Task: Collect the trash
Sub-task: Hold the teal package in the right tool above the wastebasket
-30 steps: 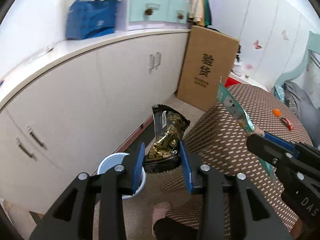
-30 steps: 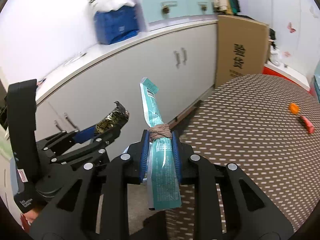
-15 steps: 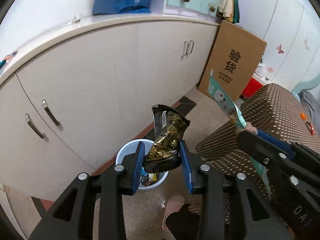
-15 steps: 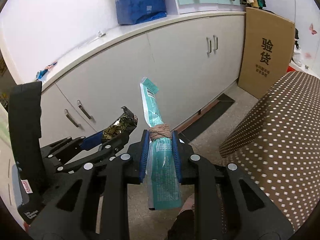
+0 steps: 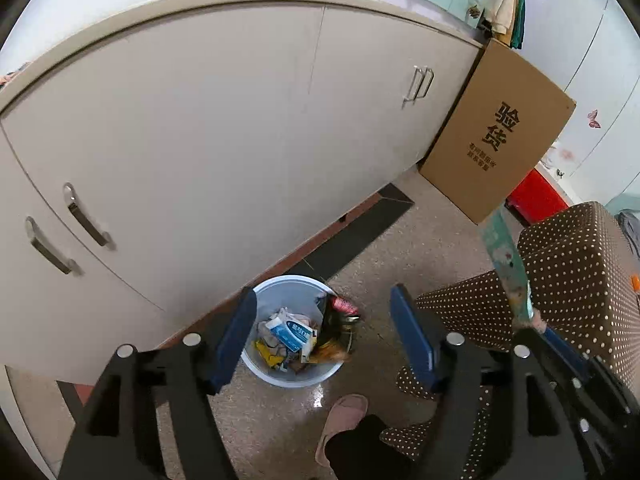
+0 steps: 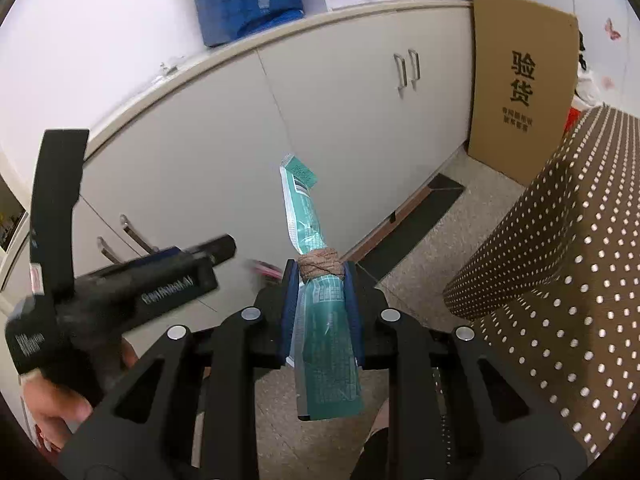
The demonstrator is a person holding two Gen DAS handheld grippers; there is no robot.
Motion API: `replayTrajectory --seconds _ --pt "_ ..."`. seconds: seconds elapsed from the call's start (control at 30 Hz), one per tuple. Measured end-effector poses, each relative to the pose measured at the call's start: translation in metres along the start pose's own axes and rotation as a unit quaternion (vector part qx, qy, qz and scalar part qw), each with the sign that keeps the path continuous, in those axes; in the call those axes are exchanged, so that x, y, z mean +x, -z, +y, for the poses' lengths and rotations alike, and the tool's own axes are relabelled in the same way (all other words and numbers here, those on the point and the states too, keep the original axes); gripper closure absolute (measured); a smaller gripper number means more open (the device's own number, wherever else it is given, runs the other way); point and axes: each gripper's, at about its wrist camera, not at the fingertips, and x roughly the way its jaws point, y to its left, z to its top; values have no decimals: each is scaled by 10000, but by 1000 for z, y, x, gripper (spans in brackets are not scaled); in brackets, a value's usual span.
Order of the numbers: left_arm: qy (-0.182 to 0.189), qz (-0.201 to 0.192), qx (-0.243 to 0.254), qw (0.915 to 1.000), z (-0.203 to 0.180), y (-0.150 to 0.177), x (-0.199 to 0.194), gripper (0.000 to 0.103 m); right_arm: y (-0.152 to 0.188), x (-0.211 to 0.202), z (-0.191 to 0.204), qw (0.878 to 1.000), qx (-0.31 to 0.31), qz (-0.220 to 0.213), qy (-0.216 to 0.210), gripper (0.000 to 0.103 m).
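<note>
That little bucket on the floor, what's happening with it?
A person is throwing away trash. The left hand-held gripper has just been opening over the trash bin, nothing between its fingers, and a dark wrapper sits blurred at the bin's rim. The right hand-held gripper grips a teal packet, not yet dropped.

Cardboard box (image 5: 498,132) leaning by the cabinet: large "验货" printed dark, smaller line beneath unreadable. Left claw (image 6: 224,250) body lettering blurred, illegible.
</note>
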Motion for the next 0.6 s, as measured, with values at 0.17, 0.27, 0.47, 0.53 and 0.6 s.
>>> replayTrajectory --seconds 0.17,0.27,0.47,0.53,0.6 --pt "13 74 -130 9999 8 4 7 34 2 10 -6 9999 54 88 12 80" --pt "4 134 -167 9998 8 8 12 34 2 12 -5 9999 34 121 -4 80" --pt "55 76 -153 9998 9 9 6 34 0 15 -3 9999 24 140 -31 80" --pt "77 19 -152 9999 8 9 1 34 0 15 -1 9999 23 125 -38 80" --pt "117 -17 -176 9998 9 10 -2 33 0 15 0 9999 12 110 -47 80"
